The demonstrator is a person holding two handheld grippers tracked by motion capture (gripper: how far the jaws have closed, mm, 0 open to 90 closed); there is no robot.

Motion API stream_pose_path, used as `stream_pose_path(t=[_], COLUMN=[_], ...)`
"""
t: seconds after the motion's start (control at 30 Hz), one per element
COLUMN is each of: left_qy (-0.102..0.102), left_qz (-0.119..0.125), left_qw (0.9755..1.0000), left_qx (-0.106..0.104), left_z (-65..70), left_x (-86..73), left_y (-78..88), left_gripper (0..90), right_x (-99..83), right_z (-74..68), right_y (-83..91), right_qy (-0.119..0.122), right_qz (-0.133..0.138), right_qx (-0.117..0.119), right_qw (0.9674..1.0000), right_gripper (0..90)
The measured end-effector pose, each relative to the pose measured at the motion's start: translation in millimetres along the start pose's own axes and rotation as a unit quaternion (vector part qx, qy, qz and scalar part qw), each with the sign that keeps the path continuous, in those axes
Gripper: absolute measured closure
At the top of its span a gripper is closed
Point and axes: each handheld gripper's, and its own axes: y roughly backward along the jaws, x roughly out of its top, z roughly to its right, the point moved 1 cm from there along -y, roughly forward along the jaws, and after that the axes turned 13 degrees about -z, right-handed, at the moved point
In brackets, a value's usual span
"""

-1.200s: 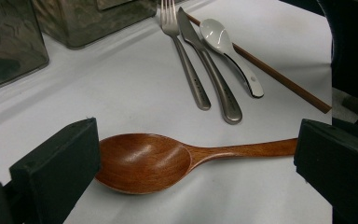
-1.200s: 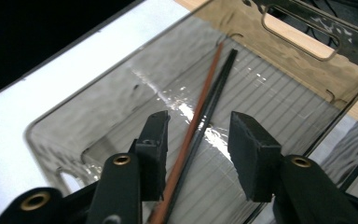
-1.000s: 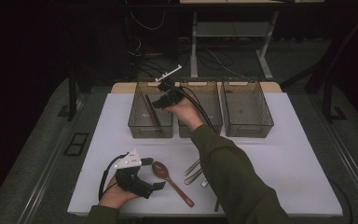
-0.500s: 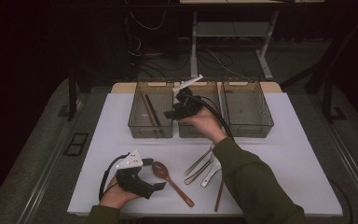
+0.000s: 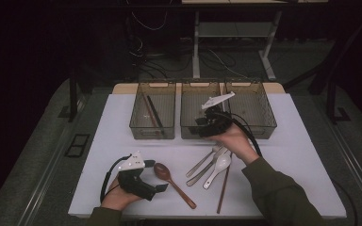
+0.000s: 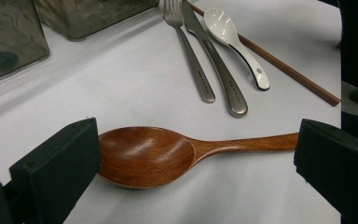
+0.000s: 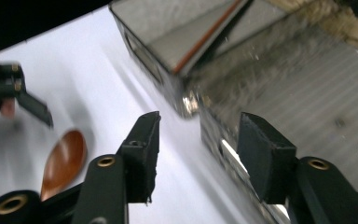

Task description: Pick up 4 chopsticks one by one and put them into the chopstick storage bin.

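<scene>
A wooden spoon (image 5: pixel 169 180) lies on the white table (image 5: pixel 287 155), its bowl (image 6: pixel 144 156) between the wide jaws of my left gripper (image 6: pixel 198 140). That gripper (image 5: pixel 155 175) rests open at the front left; its pads are not pressing on the spoon. My right gripper (image 5: pixel 203 124) hovers at the front edge of the middle bin (image 5: pixel 191 131). Its jaws (image 7: pixel 198 135) have just been closing a little, still apart, with nothing between them. A fork (image 6: pixel 189 51), a knife (image 6: pixel 216 60), a white spoon (image 6: pixel 228 32) and a brown chopstick (image 6: pixel 289 70) lie right of the wooden spoon.
Three clear bins stand in a row at the back. The left bin (image 5: pixel 152 133) holds a brown and a dark chopstick. The right bin (image 5: pixel 264 128) stands beside the right hand. A cable trails from each gripper. The table's front edge is close to the left hand.
My right gripper has swung from above the left bin rightwards and nearer, to the middle bin's front. The left gripper and the cutlery have stayed put.
</scene>
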Motion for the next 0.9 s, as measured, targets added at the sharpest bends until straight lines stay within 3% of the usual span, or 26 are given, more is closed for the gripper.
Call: stream_pose_path(t=[0.23, 0.67, 0.77, 0.9], left_qy=[0.0, 0.001, 0.001, -0.002], left_qz=[-0.002, -0.002, -0.002, -0.004], left_qw=[1.0, 1.0, 1.0, 1.0], left_qx=[0.001, 0.002, 0.002, 0.002], left_z=[-0.5, -0.4, -0.4, 0.0], left_x=[-0.3, -0.2, -0.1, 0.0], left_y=[-0.4, -0.8, -0.6, -1.0], left_gripper=[0.0, 0.0, 0.0, 0.0], right_x=[-41.8, -106.8, -120.8, -137.2], right_z=[13.0, 38.0, 37.9, 28.0], right_y=[15.2, 33.4, 39.0, 40.6], right_qy=[-0.015, -0.064, -0.069, -0.054], right_qz=[-0.009, -0.033, -0.033, -0.039], right_qx=[-0.012, -0.053, -0.05, -0.032], right_qw=[0.9998, 0.996, 0.9958, 0.9973], right_gripper=[61.1, 69.7, 76.7, 84.0])
